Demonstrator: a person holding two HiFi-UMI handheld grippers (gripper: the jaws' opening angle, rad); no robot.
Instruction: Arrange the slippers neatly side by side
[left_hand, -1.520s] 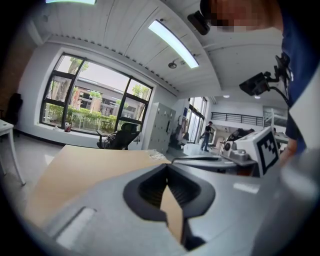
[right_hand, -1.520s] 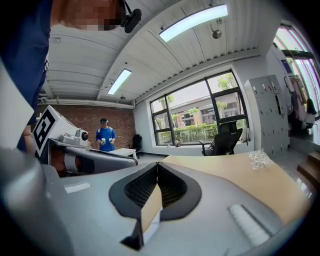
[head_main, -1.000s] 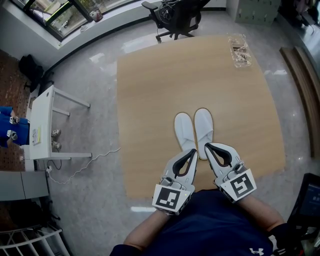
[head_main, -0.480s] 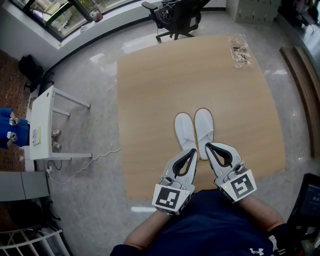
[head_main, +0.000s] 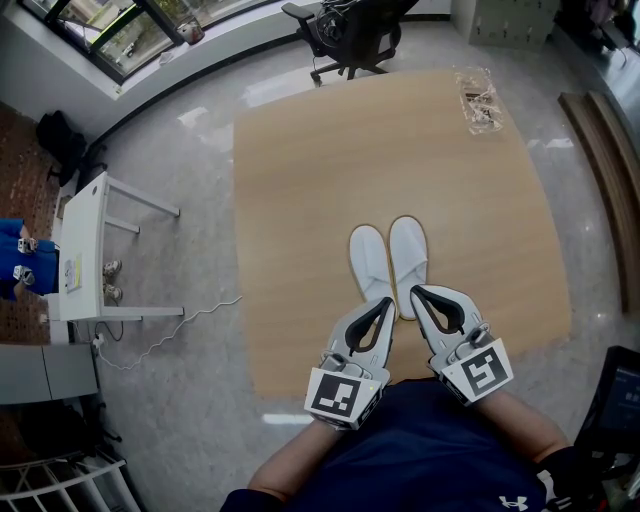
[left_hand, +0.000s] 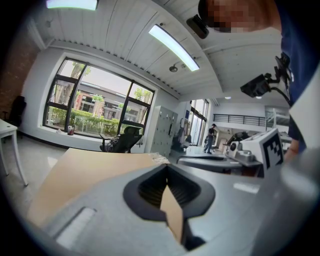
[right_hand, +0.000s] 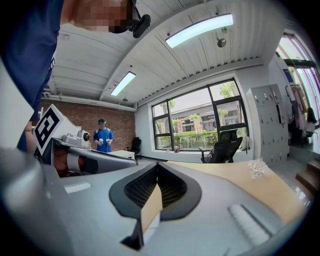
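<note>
Right now I am holding both tools drawn in close to my body at the near edge of the table (head_main: 330, 170), and I am carrying nothing in either. The left gripper (head_main: 385, 304) is pressing its jaws fully together on empty air, and the right gripper (head_main: 416, 293) is doing the same, with only tabletop wood showing through the loop behind the meeting tips. The left slipper (head_main: 368, 262) and the right slipper (head_main: 408, 255) are lying flat on the table just beyond those tips. Their toes are pointing away from me, their long sides are running parallel and sitting right against each other, and their heels are lining up roughly level. From the head view my jaw tips are overlapping the heel ends, and I cannot tell whether they are touching the fabric or hanging just above it. Judging by how the pair is sitting, the arranging is looking finished. I take it I am holding the jaws shut and back near my torso so that no stray finger is catching a heel and skewing the line. A crinkled clear wrapper (head_main: 478, 98) is resting at the far right corner, well apart from the pair and playing no part in this.
</note>
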